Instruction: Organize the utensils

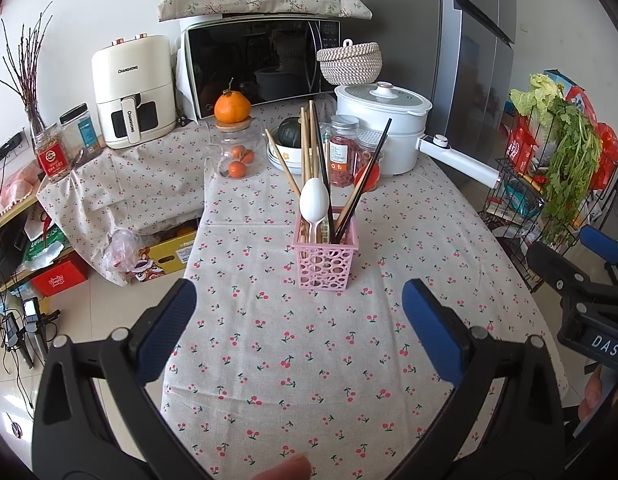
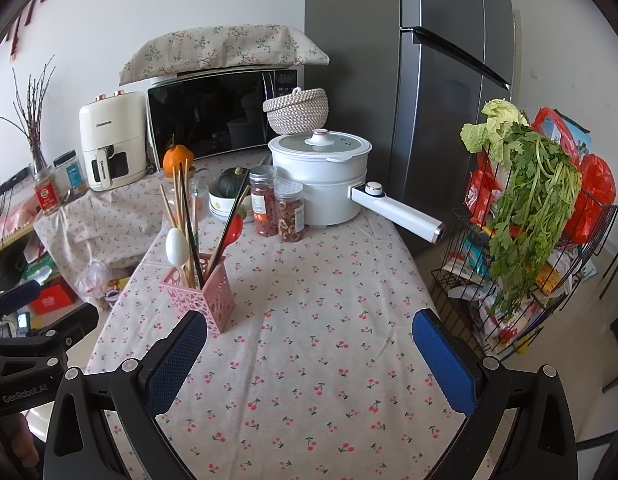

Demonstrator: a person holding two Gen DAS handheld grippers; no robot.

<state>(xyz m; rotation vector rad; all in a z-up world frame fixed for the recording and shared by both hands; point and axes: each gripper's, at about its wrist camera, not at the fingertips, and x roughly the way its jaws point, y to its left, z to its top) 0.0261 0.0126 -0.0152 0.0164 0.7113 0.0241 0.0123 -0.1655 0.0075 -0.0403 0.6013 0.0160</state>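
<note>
Left tongs (image 1: 299, 336): jaws spread wide, nothing between them, held above the near part of the worktop (image 1: 309, 360), which is covered in a cherry-print cloth. Right tongs (image 2: 309, 356): likewise spread wide and empty, over the near edge of the worktop toward its right side.

Pink perforated holder (image 1: 324, 258): stands upright on the cloth around mid-worktop, nearer the left edge, beyond both tongs and apart from them. Contents stand on end: a white spoon (image 1: 314, 200), bowl upward; wooden chopsticks (image 1: 306, 140); dark chopsticks (image 1: 369, 172) leaning right. A red spoon (image 2: 235, 228) leans out on the far side; whether its handle sits in the holder is hard to tell from the right view.

Far edge of the worktop: a white pot (image 2: 325, 176) with lid and long handle, two jars (image 2: 277, 204) of dried goods, a stack of bowls (image 1: 287, 158) carrying a dark squash. No loose utensils lie on the cloth.
</note>
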